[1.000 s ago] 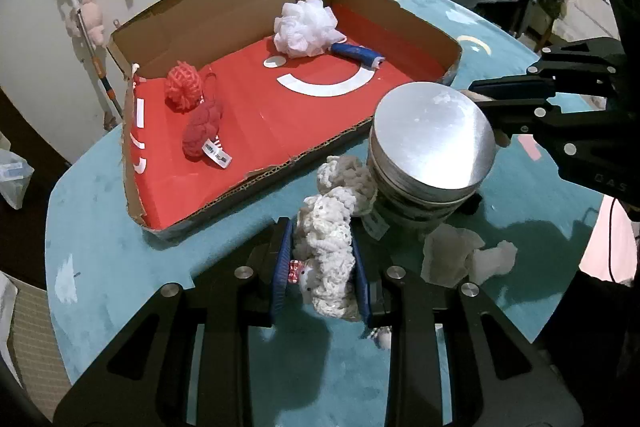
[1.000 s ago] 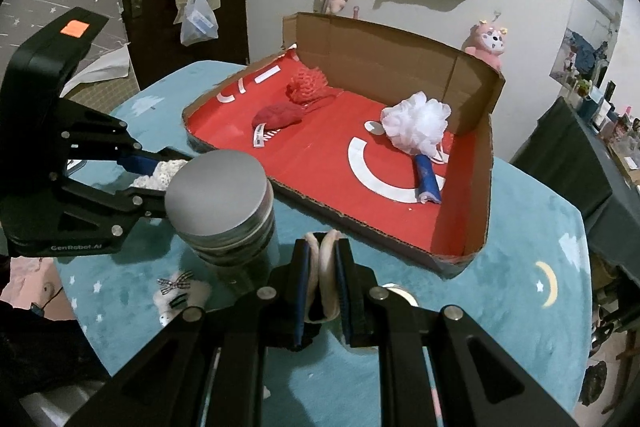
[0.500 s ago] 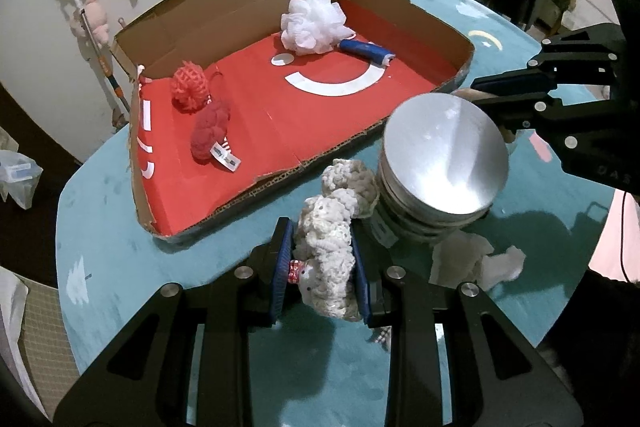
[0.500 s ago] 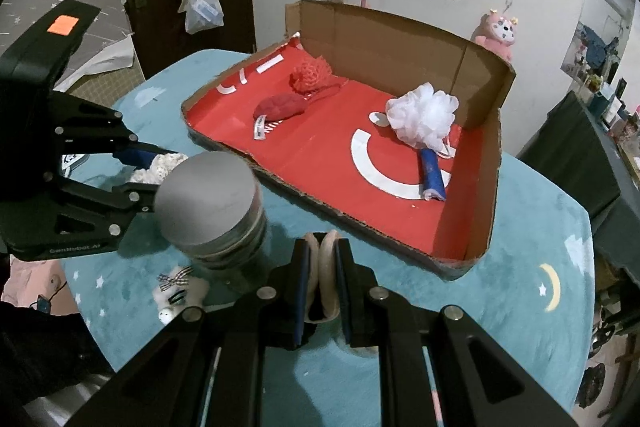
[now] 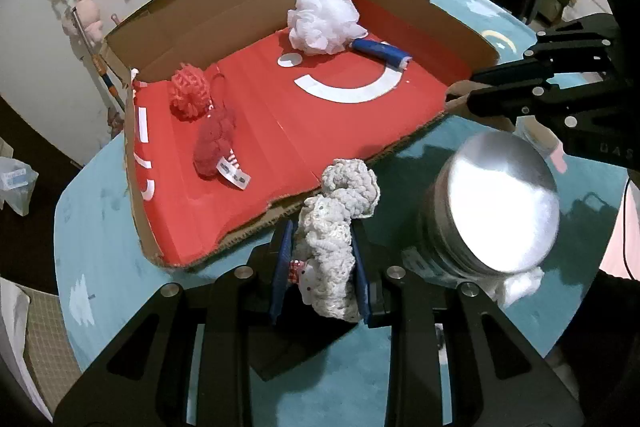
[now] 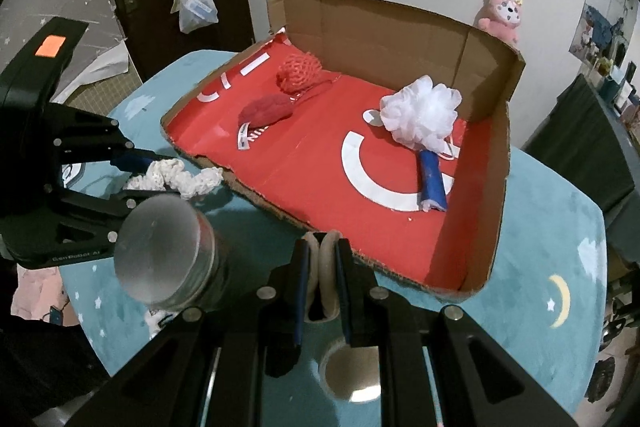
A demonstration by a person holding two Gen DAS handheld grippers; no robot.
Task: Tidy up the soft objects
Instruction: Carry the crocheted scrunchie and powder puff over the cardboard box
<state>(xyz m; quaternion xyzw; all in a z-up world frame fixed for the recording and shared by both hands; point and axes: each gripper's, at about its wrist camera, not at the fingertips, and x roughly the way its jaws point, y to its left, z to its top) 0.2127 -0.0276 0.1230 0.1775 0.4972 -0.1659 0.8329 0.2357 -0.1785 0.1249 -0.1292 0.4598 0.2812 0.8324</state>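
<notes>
My left gripper [image 5: 321, 233] is shut on a white crocheted piece [image 5: 344, 199] that bulges up past its blue pads, just short of the front edge of the red-lined cardboard box [image 5: 240, 7]. My right gripper [image 6: 323, 246] is shut on a flat beige pad [image 6: 326, 259], also close to the box's [image 6: 400, 35] front edge. Inside the box lie a white mesh pouf [image 6: 420, 115] with a blue handle [image 6: 432, 179], a red knitted ball [image 5: 190, 93] and a red fuzzy piece [image 5: 214, 147] with a tag.
A round metal tin [image 5: 500, 215] stands on the teal table cover [image 5: 100, 227] between the two grippers, with a small white soft item [image 5: 520, 287] at its foot. A round beige object [image 6: 352, 371] lies under my right gripper. Plush toys and a green bag hang on the wall behind.
Both grippers have moved closer to the box's front edge, each carrying its item. The tin has slid toward the side in both views.
</notes>
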